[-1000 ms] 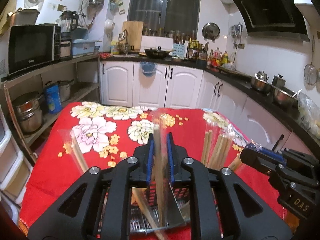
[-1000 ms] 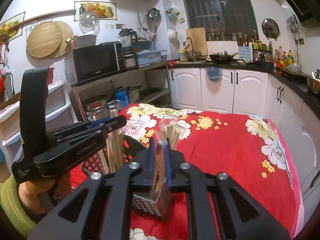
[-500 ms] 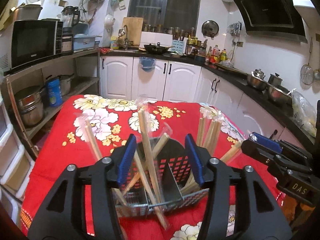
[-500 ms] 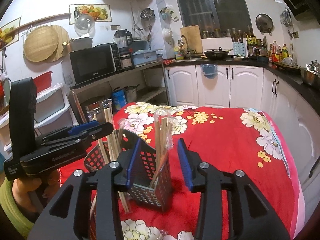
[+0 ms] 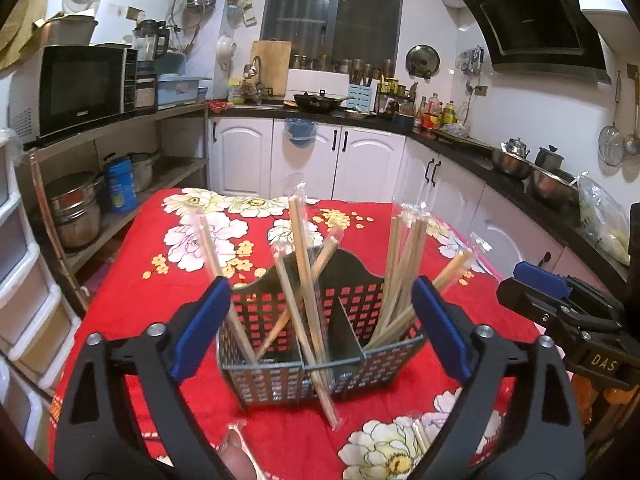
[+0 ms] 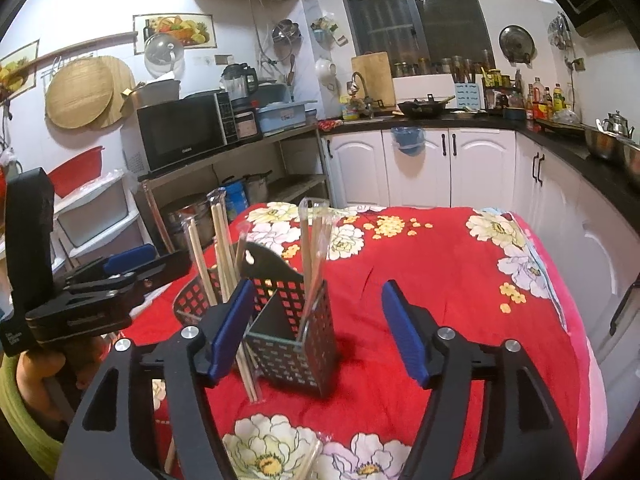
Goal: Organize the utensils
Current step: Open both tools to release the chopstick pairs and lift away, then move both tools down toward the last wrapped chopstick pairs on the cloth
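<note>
Home kitchen, microwave, range hood, white cabinets, hanging pot lids

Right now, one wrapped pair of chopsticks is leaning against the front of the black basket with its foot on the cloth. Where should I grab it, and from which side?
Probably grip that wrapped pair of chopsticks on its upper shaft, above the basket rim, coming from the front with the open left gripper. It leans outside the mesh wall, and only that stretch stands clear of the wall and the other sticks.
</note>
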